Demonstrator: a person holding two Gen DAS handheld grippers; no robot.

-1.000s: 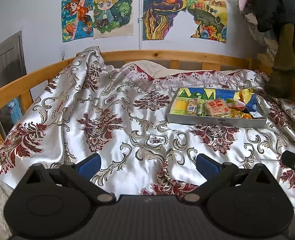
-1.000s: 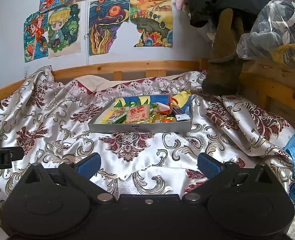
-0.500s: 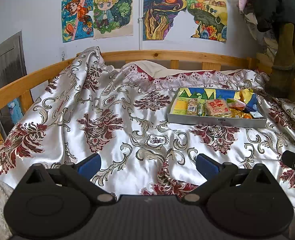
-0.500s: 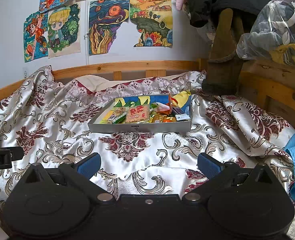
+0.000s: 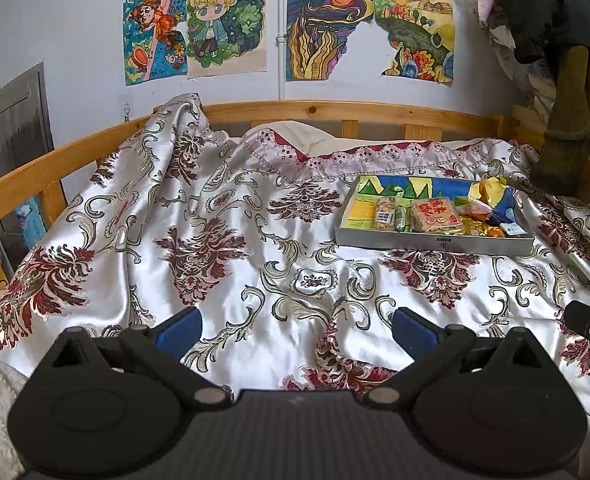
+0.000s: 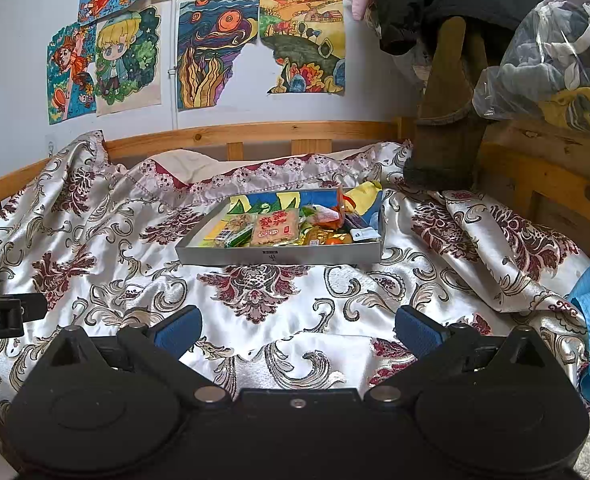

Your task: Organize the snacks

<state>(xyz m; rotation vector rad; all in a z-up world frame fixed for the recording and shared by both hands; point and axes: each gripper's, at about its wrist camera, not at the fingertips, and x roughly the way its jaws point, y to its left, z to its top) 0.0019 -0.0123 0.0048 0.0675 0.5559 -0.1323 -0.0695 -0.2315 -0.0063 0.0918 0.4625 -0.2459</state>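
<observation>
Left wrist view: snack tray unmoved.

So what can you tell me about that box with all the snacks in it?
The snack box is a shallow, open tray with low grey walls, probably cardboard, and a small dark mark on its front wall. Its floor shows a bright drawing of green hills, blue and yellow. It lies flat on the shiny flowered bedspread. Wrapped snacks fill it, mostly toward the right, including a pinkish packet with red writing. Neither gripper touches it.
</observation>
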